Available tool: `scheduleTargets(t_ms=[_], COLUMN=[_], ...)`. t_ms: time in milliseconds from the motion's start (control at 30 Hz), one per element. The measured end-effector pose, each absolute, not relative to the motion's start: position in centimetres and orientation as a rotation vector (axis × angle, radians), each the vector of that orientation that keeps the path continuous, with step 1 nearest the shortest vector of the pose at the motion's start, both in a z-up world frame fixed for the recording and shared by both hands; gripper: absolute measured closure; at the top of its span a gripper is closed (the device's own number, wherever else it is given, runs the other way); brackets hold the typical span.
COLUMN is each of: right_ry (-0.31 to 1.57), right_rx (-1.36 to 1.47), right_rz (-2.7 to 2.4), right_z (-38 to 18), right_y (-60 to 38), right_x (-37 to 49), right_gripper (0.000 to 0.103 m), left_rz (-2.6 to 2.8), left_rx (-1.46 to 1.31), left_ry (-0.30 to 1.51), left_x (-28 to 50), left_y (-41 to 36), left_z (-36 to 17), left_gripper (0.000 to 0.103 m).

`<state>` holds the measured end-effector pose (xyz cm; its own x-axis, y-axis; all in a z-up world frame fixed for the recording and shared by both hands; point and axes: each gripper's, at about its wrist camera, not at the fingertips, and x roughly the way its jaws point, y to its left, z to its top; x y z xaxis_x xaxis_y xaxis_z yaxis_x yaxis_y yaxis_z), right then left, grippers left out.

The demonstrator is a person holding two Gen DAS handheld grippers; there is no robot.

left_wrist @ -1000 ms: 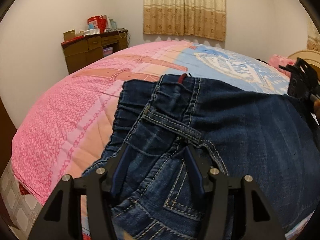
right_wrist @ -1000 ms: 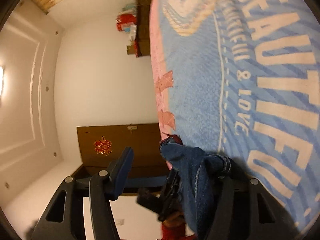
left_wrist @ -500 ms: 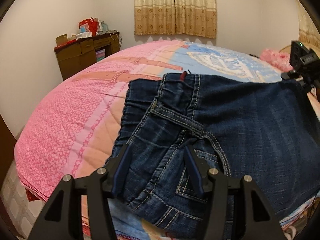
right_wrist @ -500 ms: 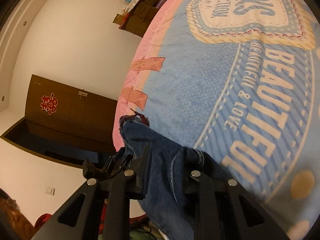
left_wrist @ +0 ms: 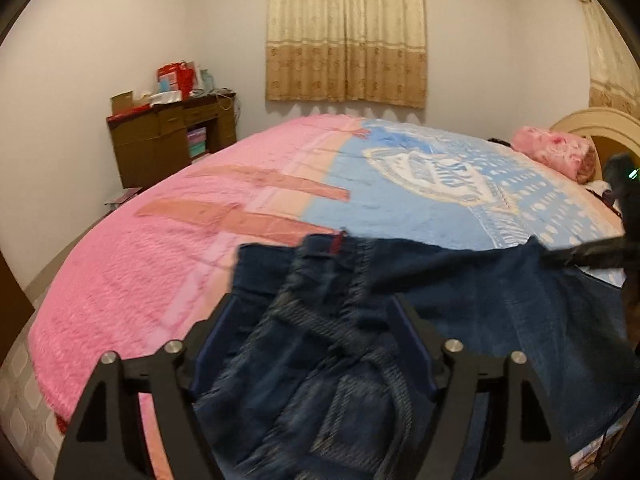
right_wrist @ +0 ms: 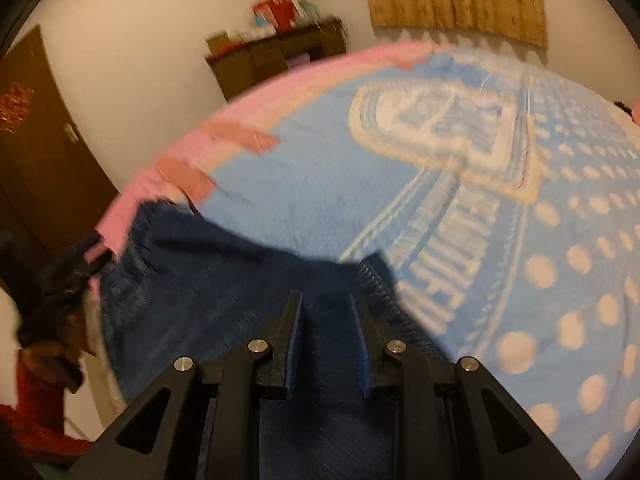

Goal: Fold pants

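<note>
The pants (left_wrist: 460,320), dark blue denim, lie on the near part of the bed (left_wrist: 200,248), over a pink and light-blue blanket (left_wrist: 420,200). Their waistband end, with a belt loop and a small red tag, sits toward the pink side; the rest of the cloth runs off to the right in the left wrist view.

The left tongs (left_wrist: 316,344) are spreading at this moment. Their blue-padded fingers (left_wrist: 212,344) stand wide on either side of the bunched waistband, which lies between them; the picture is blurred there, and the pads do not look pressed against the denim.

The right tongs (right_wrist: 326,332) stand narrow, their two fingers (right_wrist: 292,332) close together with a strip of denim between them, pinching the pants near an edge with pale stitching. In the left wrist view this tool shows as a dark shape at the right edge, at the far corner of the cloth. The denim stretches between the two tools.

In the right wrist view a hand (right_wrist: 52,344) and a red sleeve (right_wrist: 32,420) show at the lower left, behind the other tool.

Beyond the bed stand a brown cabinet (left_wrist: 168,140) with boxes on top, a beige curtain (left_wrist: 346,40) on the far wall, and a pink pillow (left_wrist: 556,152) by the headboard (left_wrist: 600,124). A brown door (right_wrist: 36,140) shows at the left of the right wrist view.
</note>
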<state>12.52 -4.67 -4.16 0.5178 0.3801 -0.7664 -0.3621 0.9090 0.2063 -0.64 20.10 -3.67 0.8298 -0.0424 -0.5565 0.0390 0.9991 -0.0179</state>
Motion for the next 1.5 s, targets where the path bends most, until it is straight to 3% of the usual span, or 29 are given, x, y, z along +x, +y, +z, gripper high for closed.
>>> scheduleTargets(t_ms=[100,333,567,667,800,933,1133,1300,1400,1500], right_ry=[0.920,0.892,0.646,0.613,0.722,0.803,0.765,0.714,0.525,0.468], right_rx=[0.009,-0.035,-0.008,0.039,0.070,0.107,0.006,0.309,0.537,0.658], right_rz=[0.360,0.240,0.254,0.237,0.161,0.032,-0.196,-0.801,-0.612,-0.412], right_z=[-6.0,-6.7,-0.9,0.3,-3.0,-6.7,-6.8,-6.1,-5.4,-6.3], right_y=[-4.6,-2.5,-5.5,-10.0,-18.2,-26.4,-37.7,-50.3,-49.7,-46.2], right_x=[13.8,16.5,9.6,4.9,-0.7,-6.1,-13.9,-24.7,-30.1,-31.4], right_gripper=[0.084,0.083,0.082,0.081,0.081,0.082,0.081,0.079,0.079,0.078], left_rz=[-0.030,0.011,0.037,0.051,0.106,0.138,0.179,0.211,0.226,0.246], left_rx=[-0.013,-0.037,-0.073,-0.051,0.059,0.052,0.056,0.052,0.056,0.043], left_ry=[0.652,0.685,0.683,0.675,0.692,0.704,0.706,0.709,0.720,0.737], left_x=[0.6,-0.9,-1.9,-1.8,-1.3,-1.2,-1.3,-0.6,-0.5,-0.3], left_y=[19.4,19.5,21.0,20.5,18.5,18.3,18.2,18.0,17.8,17.5], left_z=[-4.8,-6.0,-6.7,-7.5,-8.0,-7.7,-7.7,-7.7,-7.6,-7.4], left_gripper=[0.025,0.025,0.024,0.021,0.013,0.013,0.012,0.009,0.009,0.009])
